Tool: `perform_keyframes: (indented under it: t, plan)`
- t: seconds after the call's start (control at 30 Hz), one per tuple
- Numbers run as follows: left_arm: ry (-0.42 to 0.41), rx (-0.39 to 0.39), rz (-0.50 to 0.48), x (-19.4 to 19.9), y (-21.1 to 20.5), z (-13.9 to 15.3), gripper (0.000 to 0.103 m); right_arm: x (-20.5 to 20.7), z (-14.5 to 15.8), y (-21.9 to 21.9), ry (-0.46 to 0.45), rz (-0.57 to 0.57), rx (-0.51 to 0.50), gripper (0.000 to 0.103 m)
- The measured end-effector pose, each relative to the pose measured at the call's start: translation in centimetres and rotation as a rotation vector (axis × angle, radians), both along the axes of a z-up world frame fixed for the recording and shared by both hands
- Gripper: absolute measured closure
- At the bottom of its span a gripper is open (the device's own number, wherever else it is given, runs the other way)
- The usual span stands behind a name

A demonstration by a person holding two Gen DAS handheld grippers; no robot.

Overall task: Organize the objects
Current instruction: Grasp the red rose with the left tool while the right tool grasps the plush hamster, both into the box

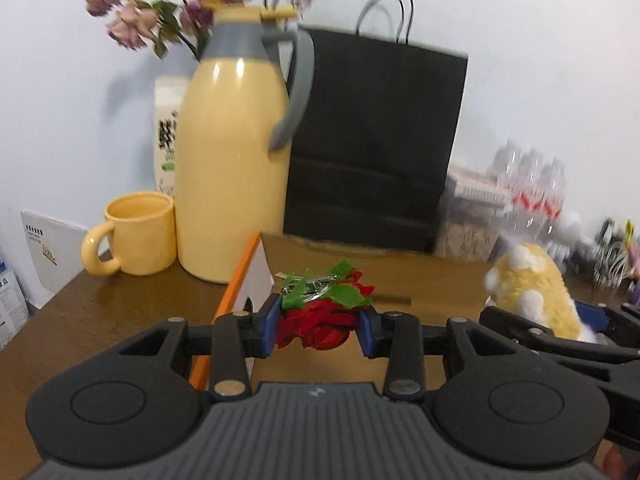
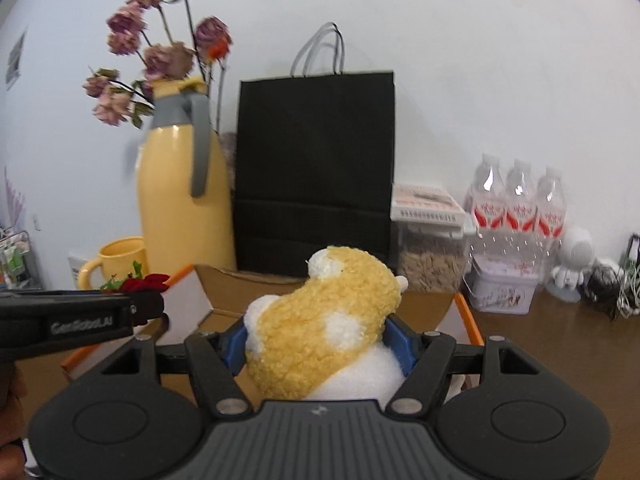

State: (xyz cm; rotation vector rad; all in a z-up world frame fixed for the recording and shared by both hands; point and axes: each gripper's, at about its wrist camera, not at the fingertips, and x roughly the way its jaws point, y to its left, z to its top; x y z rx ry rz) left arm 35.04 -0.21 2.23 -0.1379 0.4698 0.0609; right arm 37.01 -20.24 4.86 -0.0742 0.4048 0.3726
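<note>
My left gripper (image 1: pixel 319 330) is shut on a red fabric rose clip (image 1: pixel 320 326) with green leaves and a metal clip, held above an open cardboard box (image 1: pixel 420 280) with orange-edged flaps. My right gripper (image 2: pixel 320 346) is shut on a yellow and white plush toy (image 2: pixel 320 340), held over the same box (image 2: pixel 224 288). The plush toy also shows at the right in the left wrist view (image 1: pixel 536 296). The rose (image 2: pixel 140 282) and the left gripper body show at the left in the right wrist view.
On the brown table (image 1: pixel 100 308) behind the box stand a yellow mug (image 1: pixel 136 240), a tall yellow thermos jug (image 1: pixel 236 140), dried pink flowers (image 1: pixel 160 12), a black paper bag (image 1: pixel 376 140), a lidded food container (image 2: pixel 432 248) and three water bottles (image 2: pixel 516 208).
</note>
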Motion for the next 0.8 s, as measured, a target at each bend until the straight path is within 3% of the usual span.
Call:
perform_keyframes:
  t: [0.17, 0.27, 0.3, 0.33, 0.37, 0.43, 0.5, 0.8]
  plan:
    - [0.026, 0.021, -0.002, 0.4, -0.1, -1.1, 0.064, 0.6, -0.9, 0.0, 0.039, 0.012, -0.004, 0.036]
    - [0.019, 0.039, -0.005, 0.2, -0.4, -1.1, 0.058, 0.3, -0.7, 0.0, 0.037, 0.011, -0.013, 0.032]
    - [0.011, 0.050, -0.003, 0.0, -0.5, -1.1, 0.049, 0.2, -0.7, -0.1, 0.035, 0.003, -0.012, 0.024]
    - [0.003, 0.056, -0.002, -0.1, -0.6, -1.0, 0.035, 0.2, -0.7, -0.1, 0.034, -0.015, -0.018, 0.017]
    - [-0.010, 0.062, 0.002, -0.3, -0.6, -0.9, 0.027, 0.1, -0.6, -0.2, 0.030, -0.033, -0.028, 0.002]
    - [-0.032, 0.094, 0.062, -0.5, -0.8, -0.7, 0.000, 0.1, -0.5, -0.5, 0.019, -0.068, -0.039, 0.000]
    - [-0.057, 0.102, 0.097, -0.7, -0.7, -0.5, 0.000, 0.3, -0.4, -1.0, 0.038, -0.079, -0.021, 0.000]
    - [-0.069, 0.085, 0.079, -1.0, -0.5, 0.1, 0.000, 0.1, -0.1, -1.1, 0.030, -0.067, -0.026, 0.000]
